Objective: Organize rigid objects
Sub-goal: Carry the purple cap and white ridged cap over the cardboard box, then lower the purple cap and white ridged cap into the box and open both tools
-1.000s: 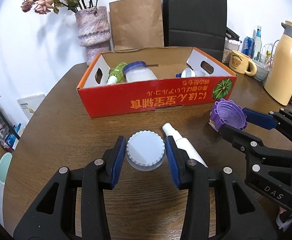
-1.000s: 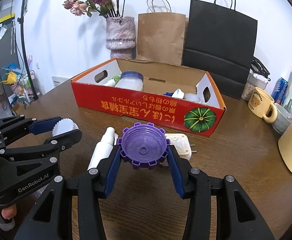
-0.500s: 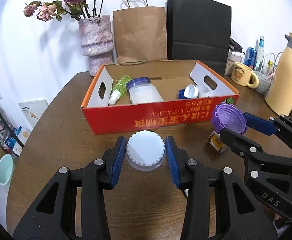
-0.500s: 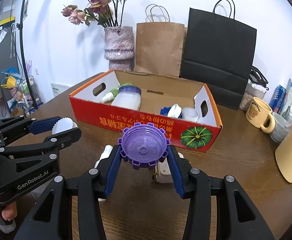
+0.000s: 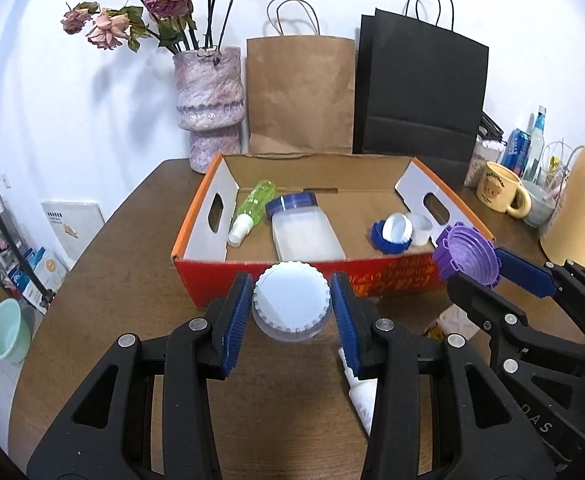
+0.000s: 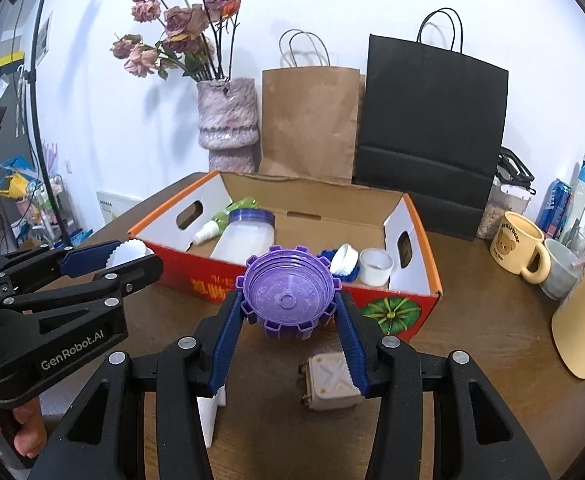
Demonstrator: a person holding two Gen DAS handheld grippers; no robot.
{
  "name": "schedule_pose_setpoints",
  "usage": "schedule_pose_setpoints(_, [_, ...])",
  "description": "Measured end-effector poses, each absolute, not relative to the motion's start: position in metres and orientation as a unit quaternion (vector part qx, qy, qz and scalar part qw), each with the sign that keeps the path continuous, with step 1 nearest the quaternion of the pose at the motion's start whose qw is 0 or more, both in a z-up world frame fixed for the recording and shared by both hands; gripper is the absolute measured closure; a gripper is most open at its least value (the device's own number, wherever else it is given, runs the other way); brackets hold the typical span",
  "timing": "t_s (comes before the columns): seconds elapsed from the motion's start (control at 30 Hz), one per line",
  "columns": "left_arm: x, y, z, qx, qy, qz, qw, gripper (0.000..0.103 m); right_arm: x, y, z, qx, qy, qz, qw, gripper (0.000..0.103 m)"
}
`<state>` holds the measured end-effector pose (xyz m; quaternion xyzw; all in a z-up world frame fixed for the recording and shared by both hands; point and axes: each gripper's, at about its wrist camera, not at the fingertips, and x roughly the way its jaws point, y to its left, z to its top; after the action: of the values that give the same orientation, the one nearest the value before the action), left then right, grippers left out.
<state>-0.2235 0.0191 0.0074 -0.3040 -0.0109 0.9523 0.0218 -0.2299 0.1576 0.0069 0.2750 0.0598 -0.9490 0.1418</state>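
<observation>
At the far left of the box, a green plastic spray bottle with a white nozzle lies on its side inside the red-and-orange open cardboard box, with a frosted square jar with a blue lid just to its right. Further right, near the box's right end wall, sit a blue ribbed cap, a white round cap leaning on it, and a small white cup-like cap. That makes five items already in the box, as far as I can count; something smaller may hide behind the near wall.

In front of the box, the left gripper is clamped on a white ribbed round lid, held above the brown wooden table just short of the near wall. To its right, the right gripper is clamped on a purple notched round lid, hollow side up, near the box's right front corner.

Two things are left on the table below the grippers: a white plastic tube-shaped bottle lying to the left and a beige square plug-like block to the right.

So the job looks a little past halfway: five stored, two lids in hand and not yet over the box, two pieces to collect.
</observation>
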Motion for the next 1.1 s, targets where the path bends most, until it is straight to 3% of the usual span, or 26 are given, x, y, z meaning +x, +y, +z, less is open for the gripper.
schedule_pose_setpoints(1.1, [-0.301,0.015,0.020,-0.284,-0.020,0.959,0.000,0.066,-0.312,0.166,0.009,0.278,0.052,-0.950,0.130,0.052])
